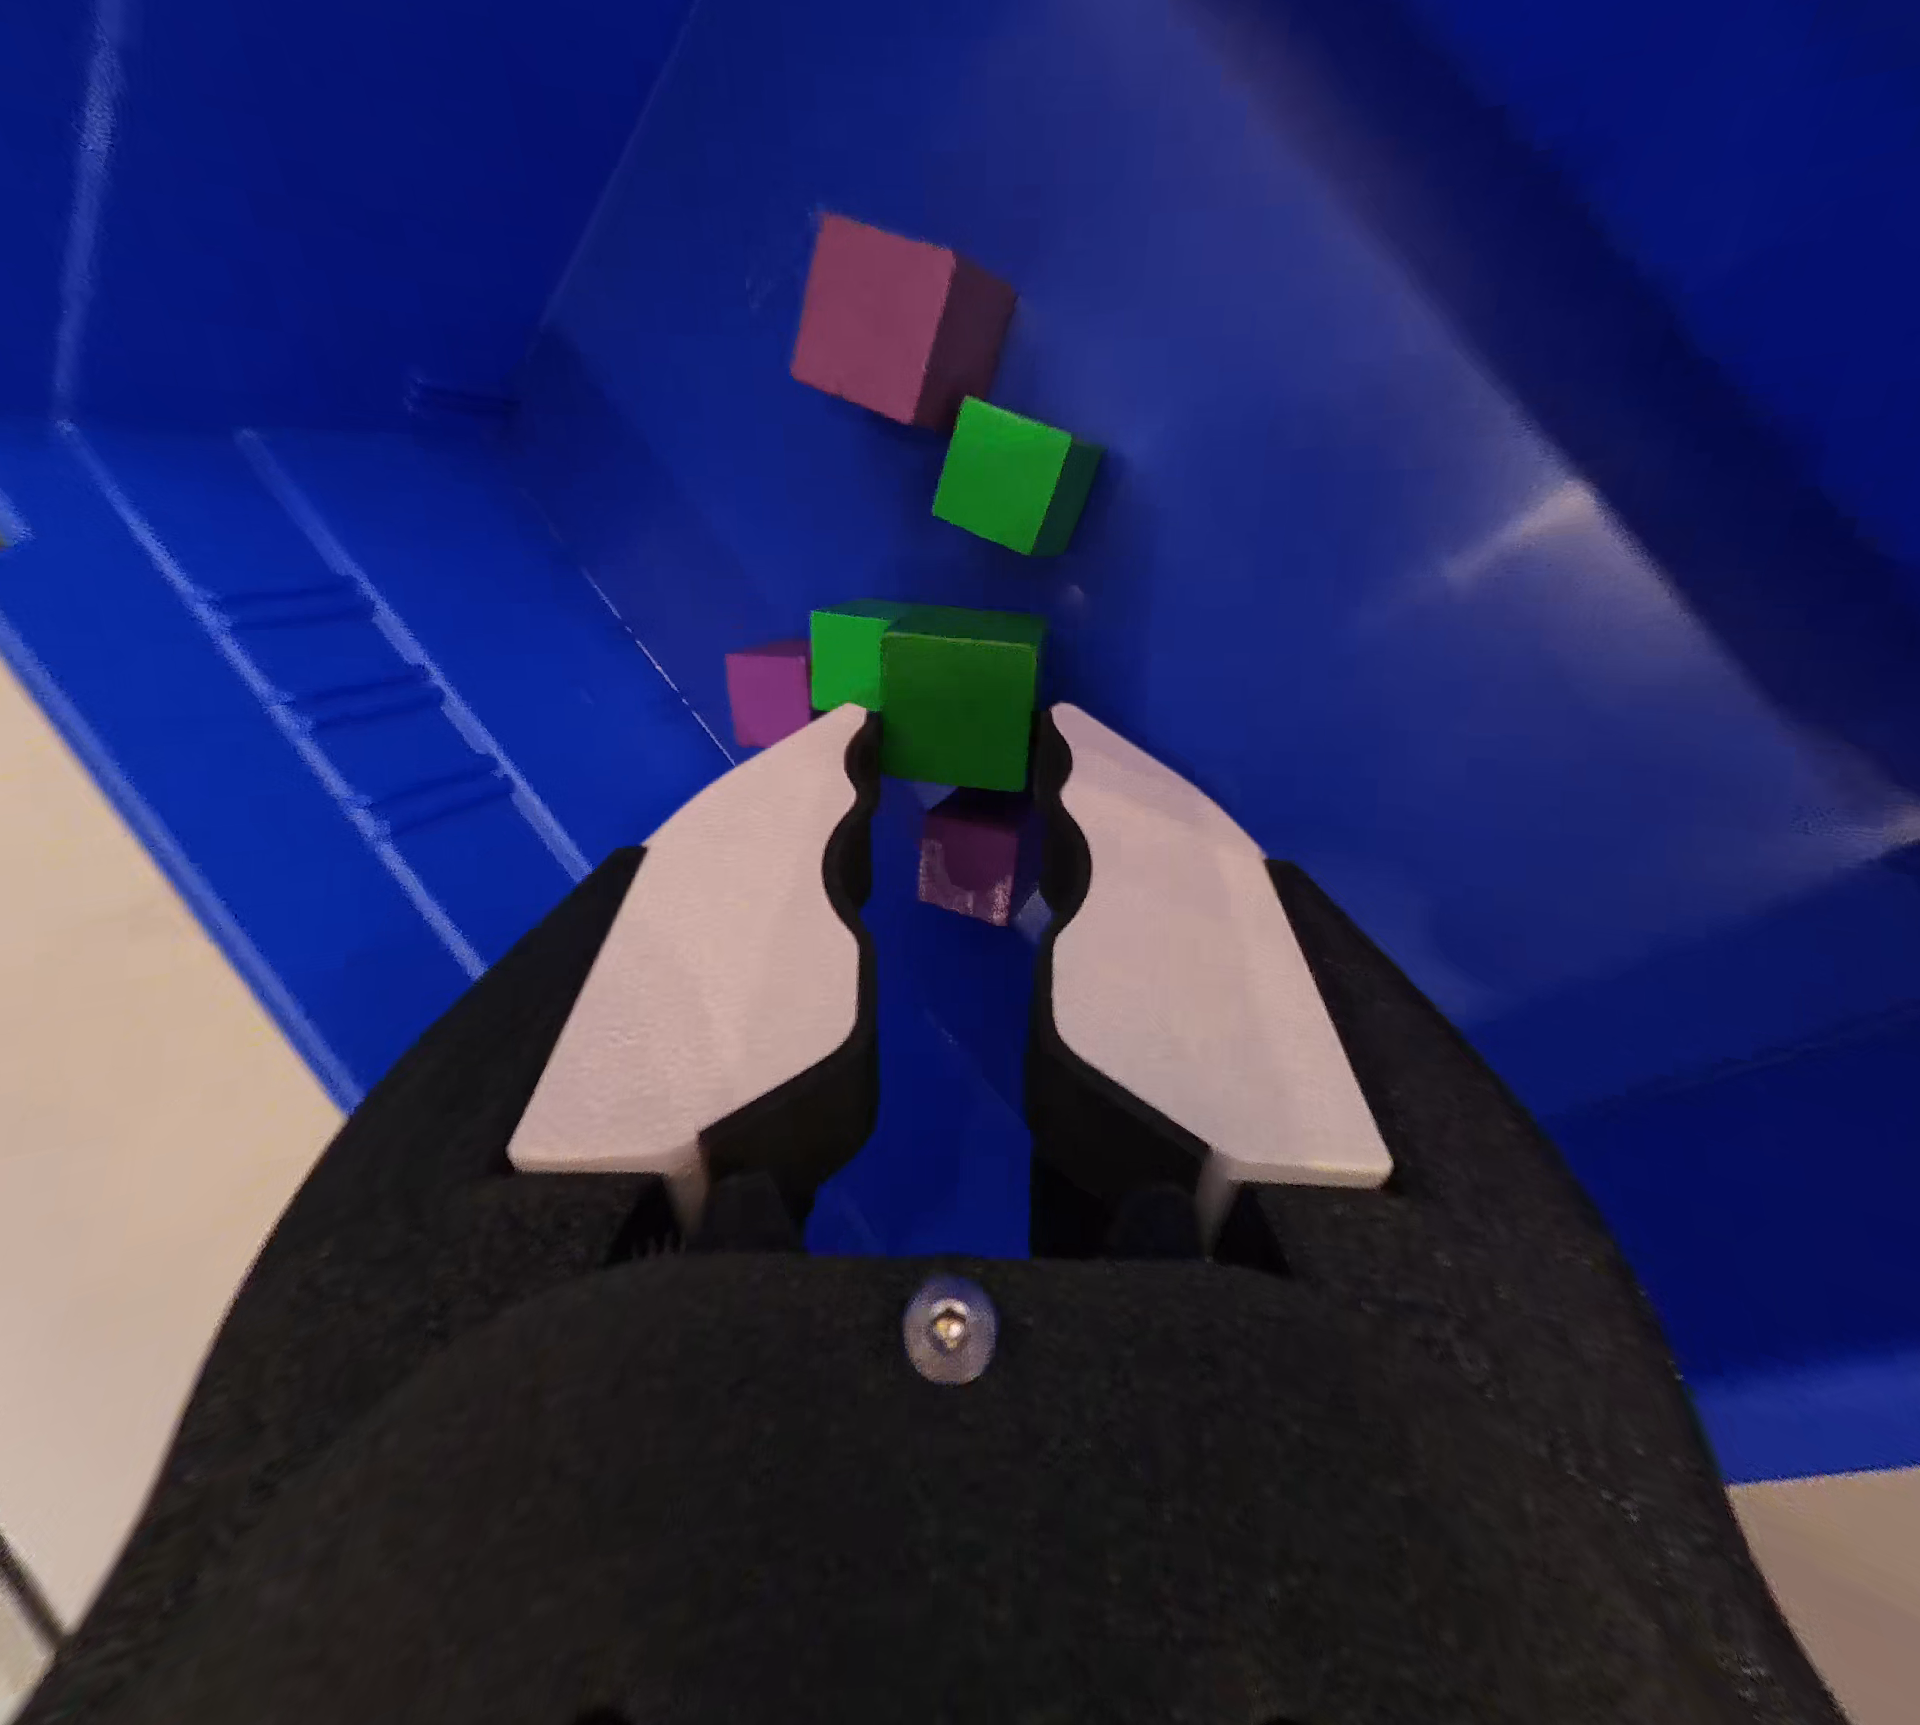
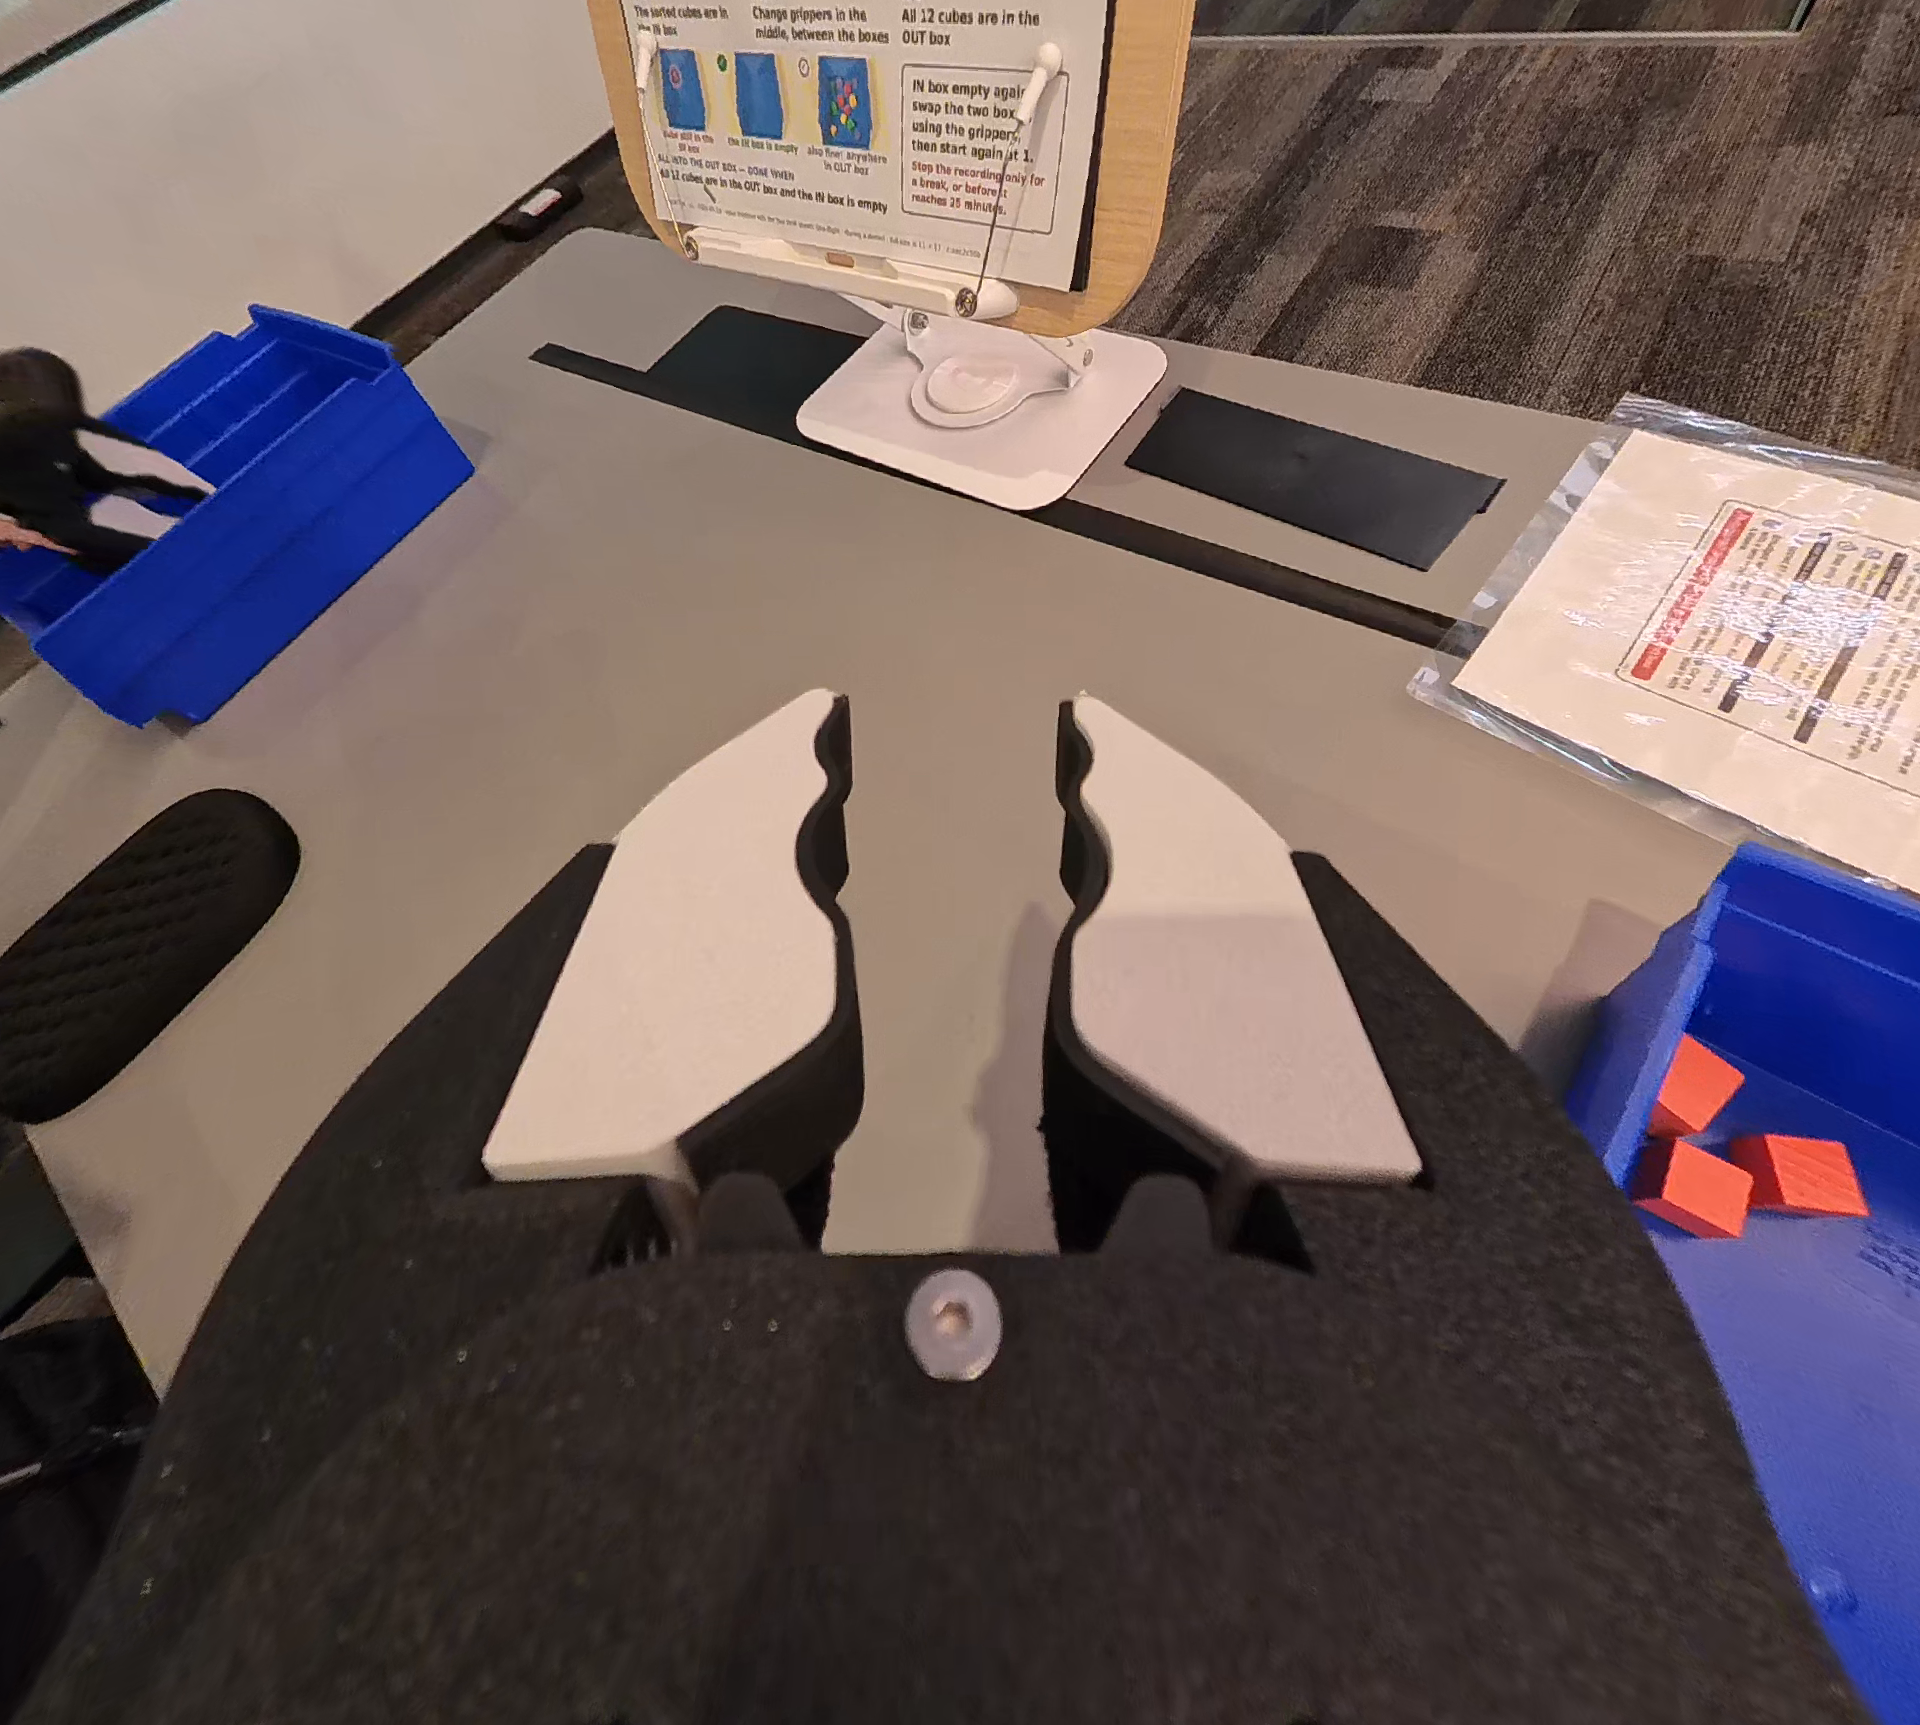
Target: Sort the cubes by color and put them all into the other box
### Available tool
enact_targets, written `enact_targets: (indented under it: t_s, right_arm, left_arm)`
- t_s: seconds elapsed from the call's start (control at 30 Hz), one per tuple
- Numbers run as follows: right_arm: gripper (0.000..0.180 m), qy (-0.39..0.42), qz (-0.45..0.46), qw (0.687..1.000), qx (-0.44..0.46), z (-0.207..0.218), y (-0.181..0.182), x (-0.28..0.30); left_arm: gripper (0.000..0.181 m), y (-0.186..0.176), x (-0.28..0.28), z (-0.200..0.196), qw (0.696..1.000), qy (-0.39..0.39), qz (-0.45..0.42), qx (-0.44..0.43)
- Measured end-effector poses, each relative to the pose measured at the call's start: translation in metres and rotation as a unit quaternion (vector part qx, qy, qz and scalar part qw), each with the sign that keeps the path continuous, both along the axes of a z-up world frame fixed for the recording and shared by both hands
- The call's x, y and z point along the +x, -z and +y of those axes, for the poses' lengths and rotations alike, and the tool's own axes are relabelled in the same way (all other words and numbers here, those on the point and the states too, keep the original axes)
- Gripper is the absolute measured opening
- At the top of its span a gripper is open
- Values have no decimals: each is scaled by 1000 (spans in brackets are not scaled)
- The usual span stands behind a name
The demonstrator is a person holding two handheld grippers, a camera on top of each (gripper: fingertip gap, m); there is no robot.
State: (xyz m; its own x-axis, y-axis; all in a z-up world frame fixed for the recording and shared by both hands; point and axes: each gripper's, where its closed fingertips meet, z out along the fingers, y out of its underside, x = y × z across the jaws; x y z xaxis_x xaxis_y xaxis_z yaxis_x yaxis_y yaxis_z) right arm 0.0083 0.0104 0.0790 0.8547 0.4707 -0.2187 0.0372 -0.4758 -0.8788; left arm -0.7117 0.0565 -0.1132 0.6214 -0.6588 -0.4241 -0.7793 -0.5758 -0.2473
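Inside the blue bin (image 1: 1351, 325), left gripper (image 1: 956, 719) clamped on a green cube (image 1: 956, 709), with another green cube (image 1: 1008, 475) and a purple cube (image 1: 883, 319) at 12 o'clock. Over the grey table (image 2: 727, 615), right gripper (image 2: 951, 709) spread, holding nothing. At 4 o'clock, 3 orange cubes (image 2: 1745, 1156) in a second blue bin (image 2: 1818, 969).

Cubes (image 1: 899, 319) lie inside the box (image 1: 1455, 325).
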Motion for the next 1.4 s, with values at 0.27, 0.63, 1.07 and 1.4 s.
enact_targets:
  t_s: [0.27, 0.63, 1.07, 1.4]
  right_arm:
    - [37, -43, 21, 999, 16, 2, -11, -35]
    - [52, -256, 113, 959, 46, -17, -17, -256]
    - [57, -253, 50, 966, -17, -15, 45, -309]
    - [29, -280, 11, 959, -45, -14, 52, -292]
  left_arm:
    - [28, -107, 56, 7, 978, 64, -28, 198]
    - [27, -179, 316, -38, 860, 249, -165, 413]
    - [27, -160, 418, -65, 834, 340, -191, 391]
    - [32, -152, 428, -68, 834, 321, -236, 383]
